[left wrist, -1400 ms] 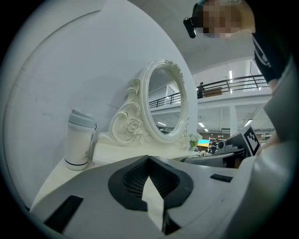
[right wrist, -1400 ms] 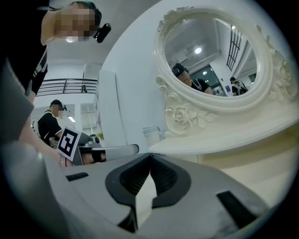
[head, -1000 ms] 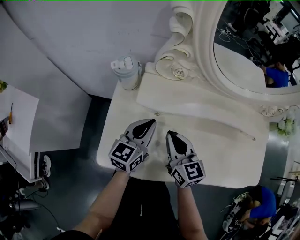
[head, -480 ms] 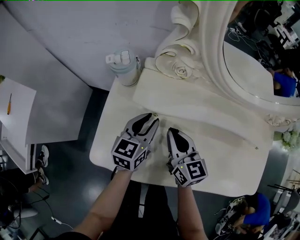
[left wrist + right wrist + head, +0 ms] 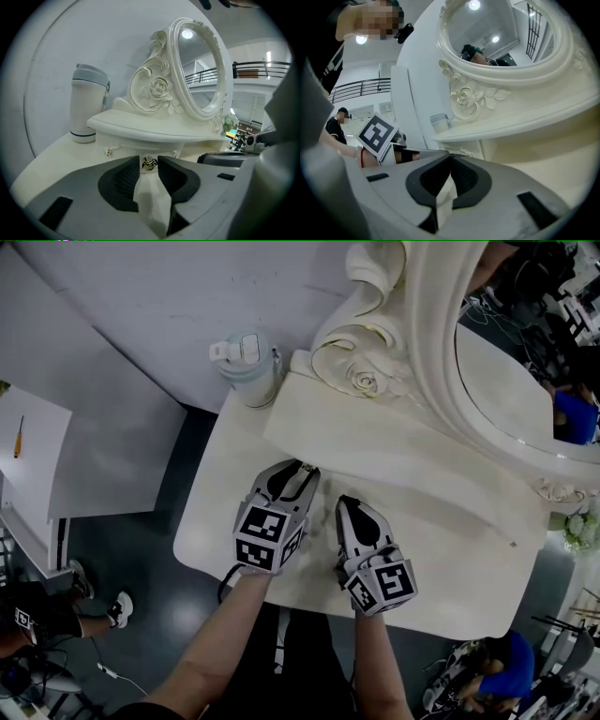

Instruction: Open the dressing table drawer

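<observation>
The cream dressing table (image 5: 220, 493) has a raised shelf, and a small drawer front (image 5: 129, 149) sits under it. A gold drawer knob (image 5: 149, 163) shows between the tips of my left gripper (image 5: 148, 159). Its jaws are opening and the pads stand clear of the knob on both sides. In the head view the left gripper (image 5: 302, 471) reaches the shelf's front edge. My right gripper (image 5: 346, 503) rests just to its right over the tabletop, its tips together and nothing in them (image 5: 450, 158).
A pale lidded bottle (image 5: 247, 367) (image 5: 88, 104) stands at the table's back left corner. The ornate oval mirror (image 5: 525, 390) rises behind the shelf. A white side table with a yellow screwdriver (image 5: 17, 437) is far left. People stand on the dark floor around.
The left gripper's jaws, shut before, now stand apart, and it has moved forward and down to the drawer knob. The right gripper has hardly shifted.
</observation>
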The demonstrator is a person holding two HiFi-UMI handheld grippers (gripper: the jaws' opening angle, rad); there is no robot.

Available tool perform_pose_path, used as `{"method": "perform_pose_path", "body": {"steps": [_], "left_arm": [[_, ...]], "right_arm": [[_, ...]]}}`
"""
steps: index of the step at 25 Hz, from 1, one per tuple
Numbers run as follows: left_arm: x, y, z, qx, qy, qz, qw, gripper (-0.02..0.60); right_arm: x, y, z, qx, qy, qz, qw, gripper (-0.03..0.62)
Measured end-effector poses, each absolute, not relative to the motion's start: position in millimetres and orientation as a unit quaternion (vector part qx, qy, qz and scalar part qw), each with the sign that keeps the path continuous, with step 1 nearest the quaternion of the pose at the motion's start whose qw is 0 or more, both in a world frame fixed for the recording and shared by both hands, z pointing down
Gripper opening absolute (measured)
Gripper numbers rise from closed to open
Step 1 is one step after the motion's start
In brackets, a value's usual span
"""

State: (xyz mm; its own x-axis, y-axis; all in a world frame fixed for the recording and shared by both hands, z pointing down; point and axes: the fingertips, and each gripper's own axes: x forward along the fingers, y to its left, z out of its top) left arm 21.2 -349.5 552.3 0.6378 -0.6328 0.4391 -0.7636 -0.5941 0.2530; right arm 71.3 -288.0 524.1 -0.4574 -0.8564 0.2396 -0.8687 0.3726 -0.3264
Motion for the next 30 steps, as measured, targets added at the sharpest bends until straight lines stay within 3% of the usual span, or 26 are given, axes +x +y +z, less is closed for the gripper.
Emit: {"method": "perform_pose_path", "body": {"steps": [30], "left_arm": [[15.4, -321.9, 556.8, 0.867, -0.403, 0.172, 0.238, 0.104]], "right_arm": [[75.2, -272.3, 514.5, 0.512, -0.835, 0.202, 0.013, 0.003]]}}
